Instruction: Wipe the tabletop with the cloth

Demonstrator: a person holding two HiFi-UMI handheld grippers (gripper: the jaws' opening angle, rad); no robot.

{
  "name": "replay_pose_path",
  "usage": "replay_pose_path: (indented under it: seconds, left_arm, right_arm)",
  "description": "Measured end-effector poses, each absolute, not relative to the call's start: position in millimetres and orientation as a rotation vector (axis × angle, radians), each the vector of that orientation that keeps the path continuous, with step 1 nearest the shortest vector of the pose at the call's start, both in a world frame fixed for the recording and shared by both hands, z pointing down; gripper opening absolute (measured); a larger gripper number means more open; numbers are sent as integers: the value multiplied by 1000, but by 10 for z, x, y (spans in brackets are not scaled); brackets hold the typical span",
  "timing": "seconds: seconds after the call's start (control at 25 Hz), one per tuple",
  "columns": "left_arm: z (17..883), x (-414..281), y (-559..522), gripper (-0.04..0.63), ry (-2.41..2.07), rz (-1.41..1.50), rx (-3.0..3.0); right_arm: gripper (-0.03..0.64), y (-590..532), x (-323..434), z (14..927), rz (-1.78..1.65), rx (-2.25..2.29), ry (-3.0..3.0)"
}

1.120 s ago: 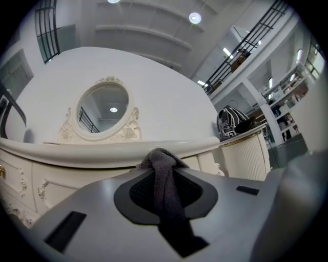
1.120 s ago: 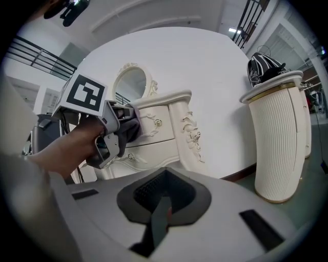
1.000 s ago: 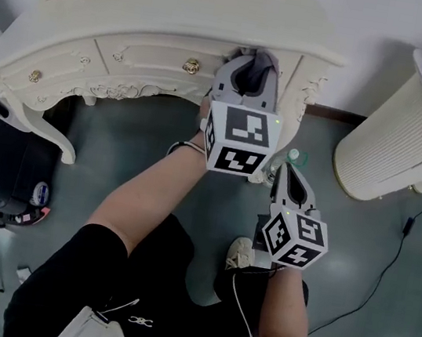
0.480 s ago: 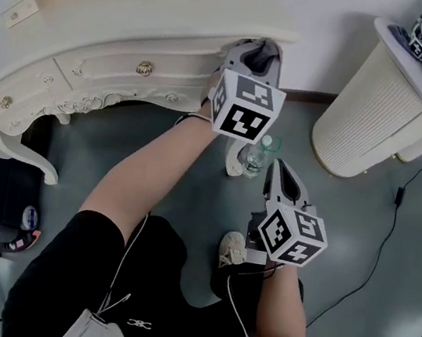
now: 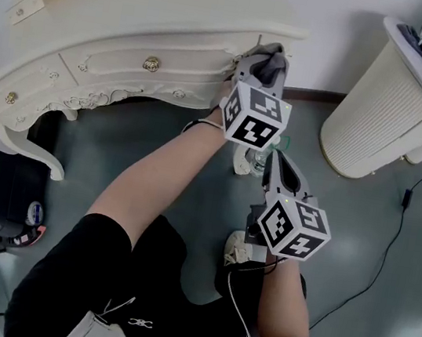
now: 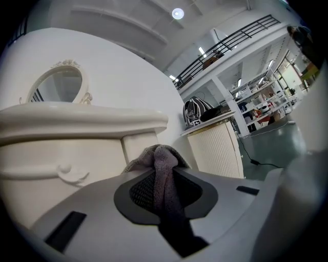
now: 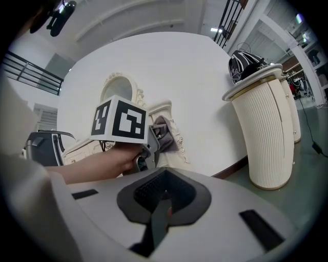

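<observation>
The cloth (image 6: 160, 156) is a grey, matt, nubbly knit. The left gripper (image 6: 159, 179) and the right gripper (image 7: 163, 197) have smooth, matt grey plastic shells with dark ribbed pads (image 6: 141, 190). The desk (image 5: 138, 25) is smooth cream paint with a slight sheen, and its knob (image 5: 152, 64) looks like brass. The floor (image 5: 160, 140) is glossy.

Cloth (image 5: 266, 58) at right corner of dressing table (image 5: 139, 21); ribbed cabinet (image 5: 379, 111) farther right.

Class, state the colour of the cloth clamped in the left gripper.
The cloth is grey; the left gripper view shows it best.
</observation>
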State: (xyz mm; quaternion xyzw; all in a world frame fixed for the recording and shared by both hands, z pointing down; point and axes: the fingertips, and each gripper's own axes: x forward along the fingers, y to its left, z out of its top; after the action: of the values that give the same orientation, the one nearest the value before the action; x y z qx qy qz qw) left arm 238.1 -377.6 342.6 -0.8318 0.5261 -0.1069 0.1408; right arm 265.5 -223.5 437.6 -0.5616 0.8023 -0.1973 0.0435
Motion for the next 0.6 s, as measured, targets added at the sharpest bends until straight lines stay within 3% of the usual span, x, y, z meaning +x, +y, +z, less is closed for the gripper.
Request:
replay_pose_path:
  seconds: [0.2,0.6]
  left_arm:
    - [3671,2277,-3752,67,1523,-392,-2437]
    - [3376,1817,-3427,67,1571,-253,-2339]
  right_arm:
    - [2,-2239,2648,4401,-612,-1724,2464]
    - [2,-2332,2447,4432,-662,-1674,2477]
